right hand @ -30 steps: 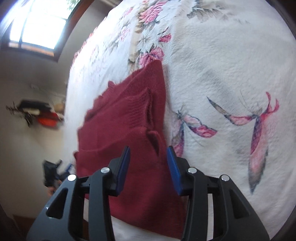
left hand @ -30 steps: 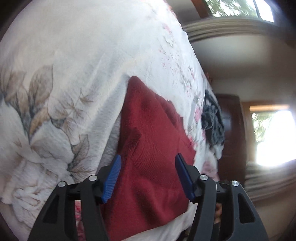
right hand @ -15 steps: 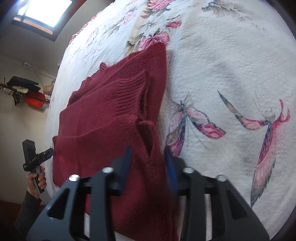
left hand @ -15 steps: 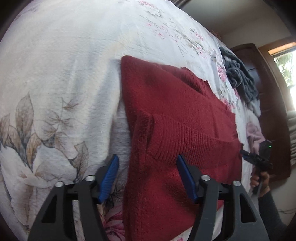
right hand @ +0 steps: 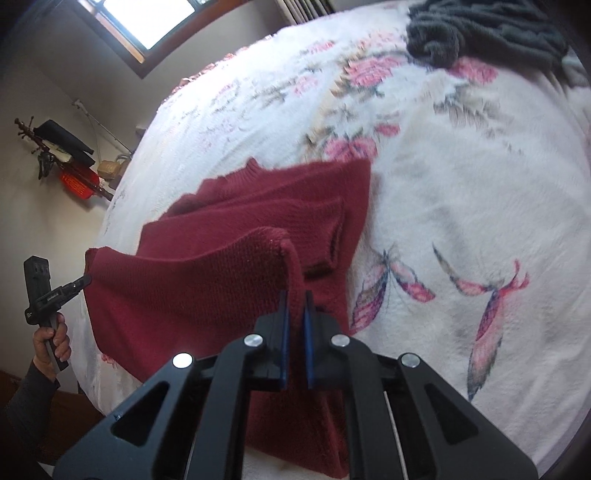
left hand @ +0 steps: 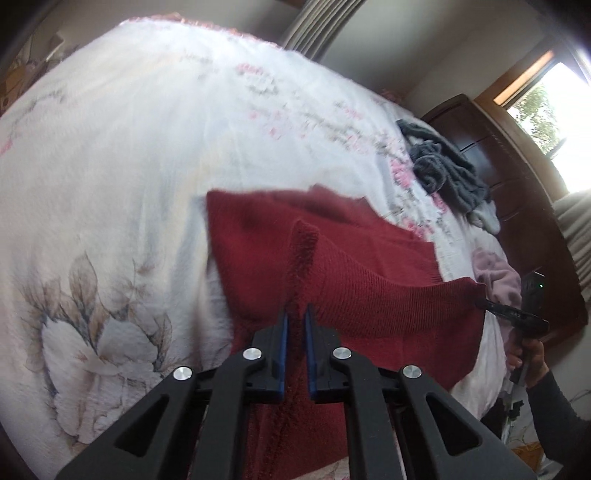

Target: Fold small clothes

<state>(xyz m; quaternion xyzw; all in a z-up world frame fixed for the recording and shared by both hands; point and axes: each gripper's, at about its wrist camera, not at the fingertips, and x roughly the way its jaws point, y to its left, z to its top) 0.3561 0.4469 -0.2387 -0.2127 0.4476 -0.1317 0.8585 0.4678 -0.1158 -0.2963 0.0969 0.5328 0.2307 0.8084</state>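
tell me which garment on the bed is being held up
The red sweater: both grippers pinch its hem. The grey garment lies crumpled, untouched, farther back.

Two close wrist views, shared red sweater (left hand: 266,240) (right hand: 229,273)

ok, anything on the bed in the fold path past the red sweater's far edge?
Nothing visible. Bedspread beyond the red sweater is bare; the grey clothes pile sits well beyond, apart from it.
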